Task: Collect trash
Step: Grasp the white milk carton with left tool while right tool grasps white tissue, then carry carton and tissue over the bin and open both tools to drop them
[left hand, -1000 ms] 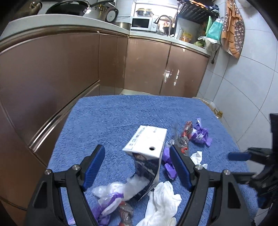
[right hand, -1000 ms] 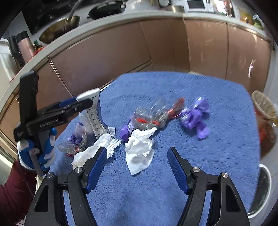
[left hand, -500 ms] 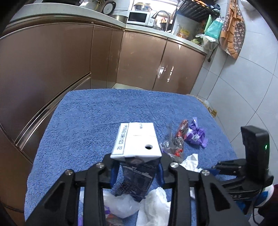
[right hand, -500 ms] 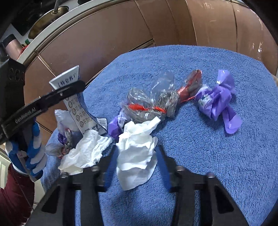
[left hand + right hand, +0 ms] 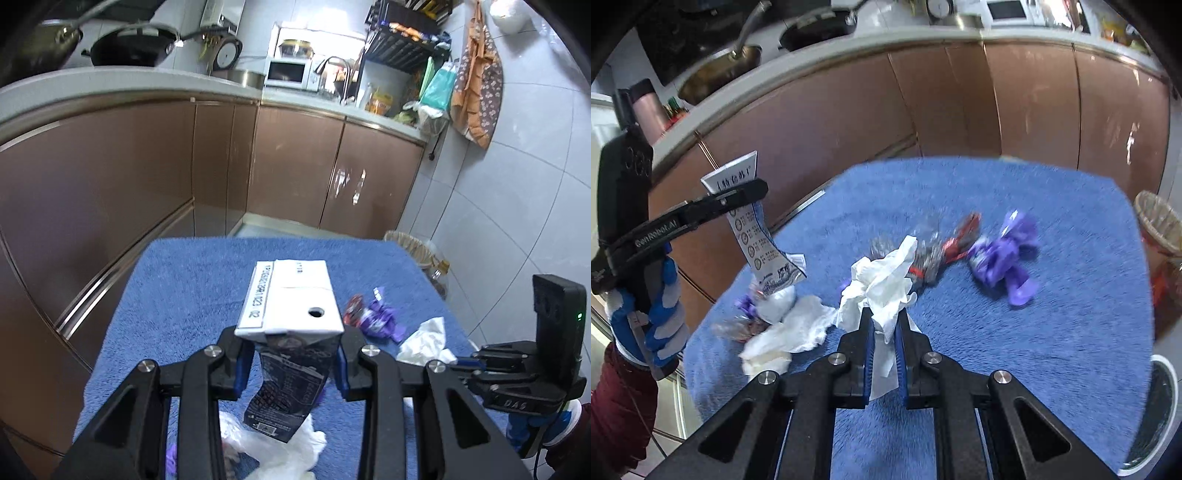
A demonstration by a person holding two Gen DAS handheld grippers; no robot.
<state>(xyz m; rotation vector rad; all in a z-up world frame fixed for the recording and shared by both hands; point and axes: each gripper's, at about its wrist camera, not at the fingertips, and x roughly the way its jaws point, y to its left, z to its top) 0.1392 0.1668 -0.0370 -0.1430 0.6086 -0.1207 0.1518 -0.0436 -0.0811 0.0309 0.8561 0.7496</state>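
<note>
At far left, we hold a crushed milk carton [image 5: 759, 236] clamped in the left gripper [image 5: 291, 363], lifted clear of the blue towel [image 5: 1052, 339]. Beneath it lie a loose tissue [image 5: 792, 330] and clear wrappers. At centre, the right gripper [image 5: 884, 332] pinches a crumpled white tissue [image 5: 886, 275]. To the right, a red wrapper [image 5: 962, 236] and purple wrapper [image 5: 1004, 258] remain uncollected. Nothing appears binned yet, so we judge most of the task is left.
</note>
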